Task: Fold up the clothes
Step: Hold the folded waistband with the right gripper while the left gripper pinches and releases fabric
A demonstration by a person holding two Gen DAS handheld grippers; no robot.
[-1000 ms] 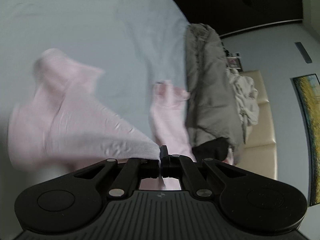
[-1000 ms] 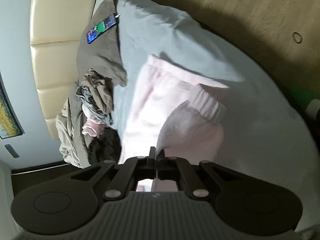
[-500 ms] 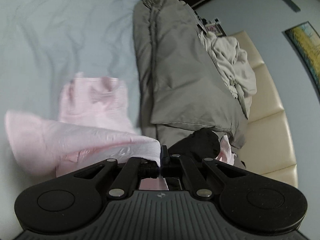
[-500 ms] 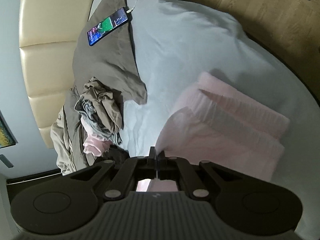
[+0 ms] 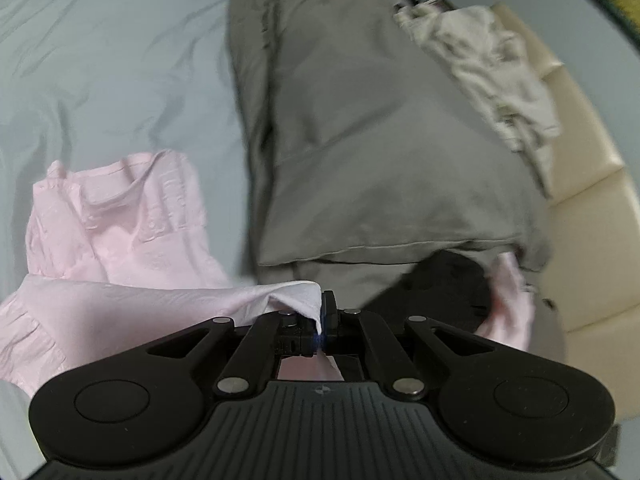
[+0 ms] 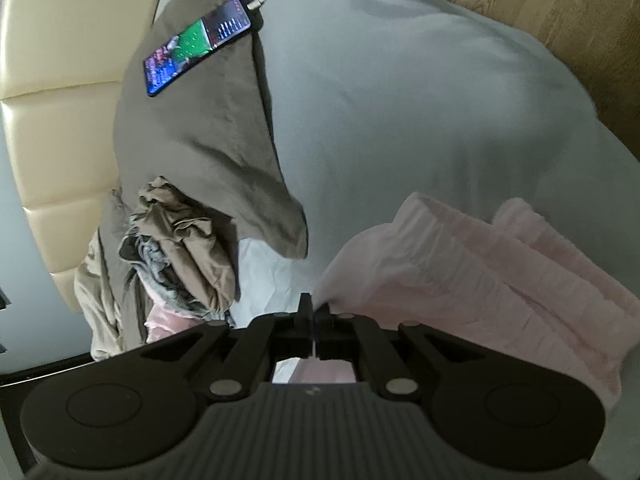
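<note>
Two grippers are at work over one bed (image 5: 100, 60), which is covered by a pale blue sheet. The left gripper (image 5: 322, 312) has its jaws clenched on a corner of one pink garment (image 5: 120, 216); the cloth runs from the jaws to the left and lies partly folded on the sheet, with a gathered band at its far edge. The right gripper (image 6: 314, 316) likewise has its jaws clamped on an edge of the same pink garment (image 6: 460, 272), which spreads to the right of the jaws in layered folds with a gathered hem on the near part of the sheet.

Beyond the garment, one grey-brown pillow (image 6: 192, 140) lies at the far side of the bed, and one phone (image 6: 198, 46) with a lit screen rests on top of it, a cable plugged into its far end. To the left of the right gripper sits one heap of crumpled clothes (image 6: 180, 256) in beige and grey, against a cream padded headboard (image 6: 52, 120). Wooden floor (image 6: 540, 0) shows at the far right.
</note>
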